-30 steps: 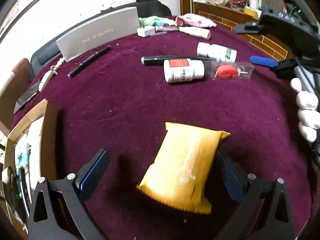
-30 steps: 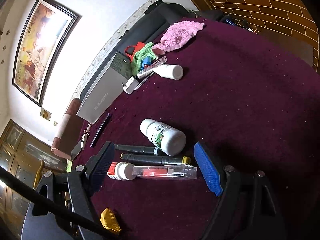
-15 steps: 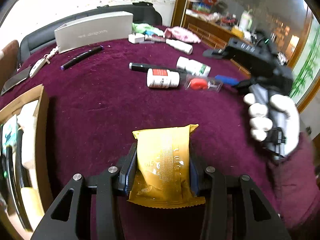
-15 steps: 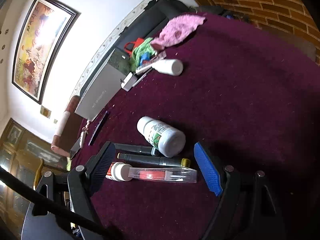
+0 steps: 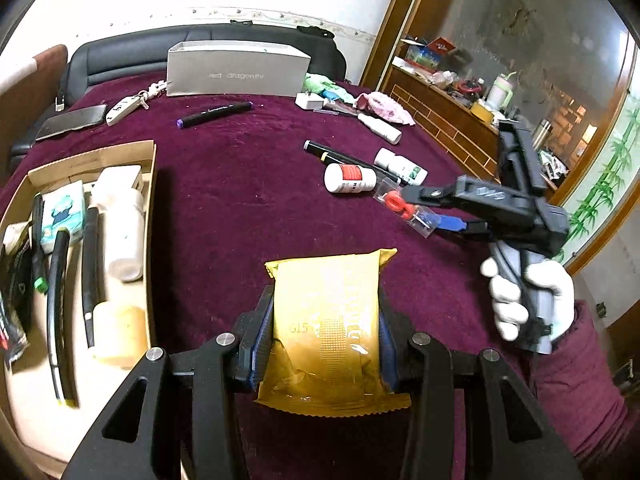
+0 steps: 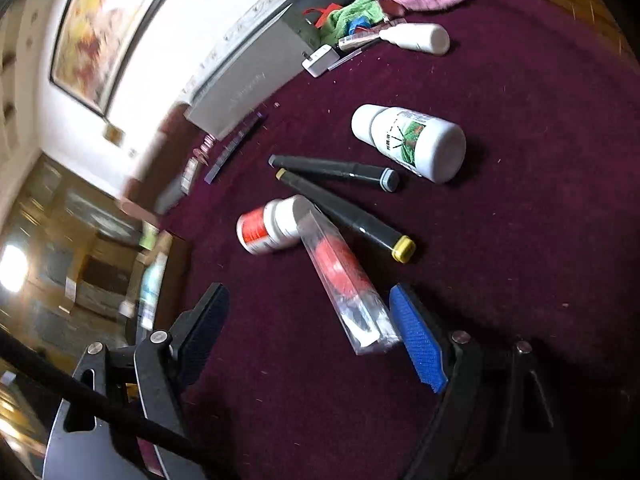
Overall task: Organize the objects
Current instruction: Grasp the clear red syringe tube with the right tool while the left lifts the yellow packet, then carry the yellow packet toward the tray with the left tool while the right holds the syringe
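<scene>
Yellow packet [image 5: 326, 332] clenched in left hand-held gripper [image 5: 325, 344], lifted off maroon surface [image 5: 240, 200]. Right hand-held gripper [image 6: 312, 332] released, straddling clear tube [image 6: 344, 276].

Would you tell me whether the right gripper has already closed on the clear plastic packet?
No; the right gripper stands wide open, the clear packet lying on the cloth beside its blue pad.

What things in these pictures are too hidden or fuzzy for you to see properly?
- Left wrist view: the yellow packet has its sides covered by the left gripper, shut on it.
- Left wrist view: the cardboard box is cut off at the left edge, so its far contents are hidden.
- Right wrist view: the red thing inside the clear case is blurred; the open right gripper is beside it.
- Right wrist view: the room at left is motion-blurred.
</scene>
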Action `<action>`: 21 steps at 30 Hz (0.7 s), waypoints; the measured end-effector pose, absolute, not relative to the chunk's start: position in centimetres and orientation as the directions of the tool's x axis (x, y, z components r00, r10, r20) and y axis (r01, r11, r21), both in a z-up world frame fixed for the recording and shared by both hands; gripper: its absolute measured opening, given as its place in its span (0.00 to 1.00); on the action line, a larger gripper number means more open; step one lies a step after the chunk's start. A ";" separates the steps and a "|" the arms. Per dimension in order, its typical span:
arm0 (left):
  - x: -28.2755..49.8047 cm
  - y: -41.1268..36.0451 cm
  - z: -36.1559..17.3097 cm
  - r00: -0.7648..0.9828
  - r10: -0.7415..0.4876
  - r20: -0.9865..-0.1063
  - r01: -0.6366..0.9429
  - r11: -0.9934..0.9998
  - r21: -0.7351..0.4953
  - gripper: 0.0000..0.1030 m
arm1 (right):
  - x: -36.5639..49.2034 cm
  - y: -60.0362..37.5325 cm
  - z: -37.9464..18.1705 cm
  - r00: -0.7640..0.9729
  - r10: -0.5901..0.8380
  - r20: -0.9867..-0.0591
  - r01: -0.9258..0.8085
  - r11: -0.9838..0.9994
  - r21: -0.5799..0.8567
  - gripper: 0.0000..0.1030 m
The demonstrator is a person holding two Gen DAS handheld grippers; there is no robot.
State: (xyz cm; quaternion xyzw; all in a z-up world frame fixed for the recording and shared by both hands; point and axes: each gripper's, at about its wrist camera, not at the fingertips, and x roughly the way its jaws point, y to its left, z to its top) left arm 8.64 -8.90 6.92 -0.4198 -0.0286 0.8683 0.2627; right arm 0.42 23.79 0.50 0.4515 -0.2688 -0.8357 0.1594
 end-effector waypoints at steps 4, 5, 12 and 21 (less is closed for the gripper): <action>9.6 -10.0 7.2 -0.516 0.498 -0.697 -0.431 -0.854 -0.291 0.38 | -0.2 20.7 1.3 -0.570 -0.204 -0.796 0.009 -0.970 0.242 0.79; 9.8 -10.4 7.2 -0.518 0.501 -0.694 -0.426 -0.854 -0.298 0.38 | -0.5 19.7 1.1 -0.570 -0.121 -0.813 0.018 -0.991 0.134 0.77; 10.4 -13.4 7.1 -0.541 0.495 -0.680 -0.374 -0.866 -0.332 0.38 | -2.1 17.3 0.8 -0.551 0.004 -0.835 0.036 -0.999 -0.028 0.28; 11.0 -16.0 6.2 -0.548 0.496 -0.673 -0.332 -0.868 -0.369 0.38 | 0.1 17.2 1.5 -0.532 -0.033 -0.846 0.017 -0.999 0.028 0.22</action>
